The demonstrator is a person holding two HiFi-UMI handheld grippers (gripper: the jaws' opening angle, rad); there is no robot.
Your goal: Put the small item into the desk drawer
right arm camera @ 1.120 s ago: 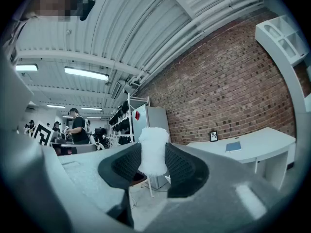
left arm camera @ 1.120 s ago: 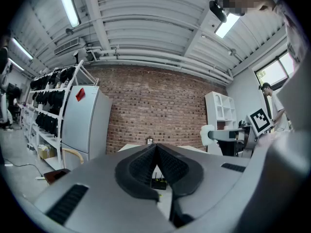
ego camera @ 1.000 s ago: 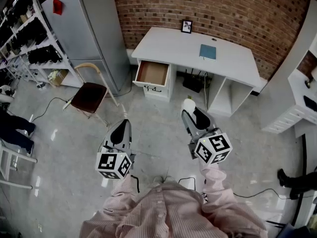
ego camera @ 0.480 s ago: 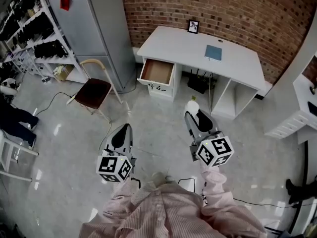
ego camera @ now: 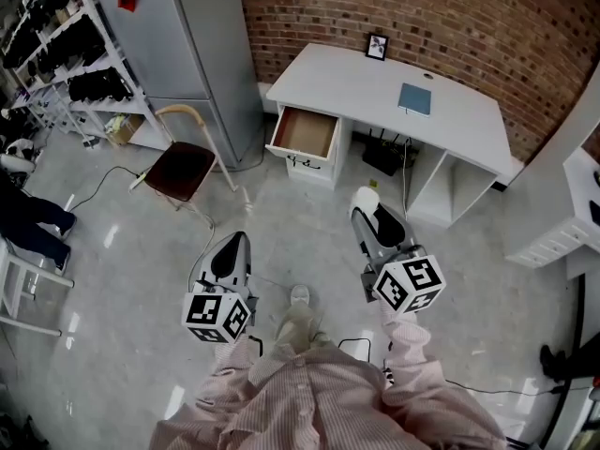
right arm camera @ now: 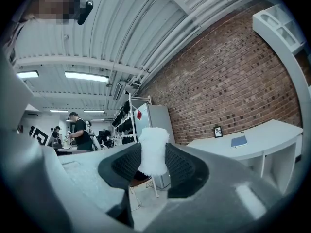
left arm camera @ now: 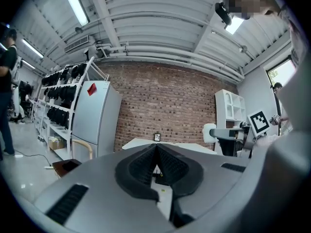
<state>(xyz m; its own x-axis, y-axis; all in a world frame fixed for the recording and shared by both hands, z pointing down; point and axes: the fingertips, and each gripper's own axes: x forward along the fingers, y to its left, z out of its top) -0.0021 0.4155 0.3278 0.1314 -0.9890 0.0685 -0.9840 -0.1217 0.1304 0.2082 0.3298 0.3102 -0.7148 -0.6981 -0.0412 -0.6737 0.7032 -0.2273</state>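
A white desk (ego camera: pixel 375 87) stands against the brick wall, its wooden-lined drawer (ego camera: pixel 303 131) pulled open at the left end. My right gripper (ego camera: pixel 362 212) is level over the floor in front of the desk, shut on a small white fluffy item (ego camera: pixel 360 197). In the right gripper view the white item (right arm camera: pixel 153 151) stands upright between both pads, which press on it. My left gripper (ego camera: pixel 234 240) hangs beside it to the left, shut with nothing in it; its pads meet at the tips (left arm camera: pixel 156 150). Both grippers are well short of the drawer.
A blue book (ego camera: pixel 414 98) and a small picture frame (ego camera: pixel 377 46) lie on the desk. A grey refrigerator (ego camera: pixel 183 45), a wooden chair (ego camera: pixel 178 169) and stocked shelves (ego camera: pixel 66 59) are at the left. Cables cross the floor. A white cabinet (ego camera: pixel 572 223) is at the right.
The desk and drawer have shifted right and slightly lower in the head view. A shoe of the person now shows between the grippers. Both grippers keep their pose and grip.
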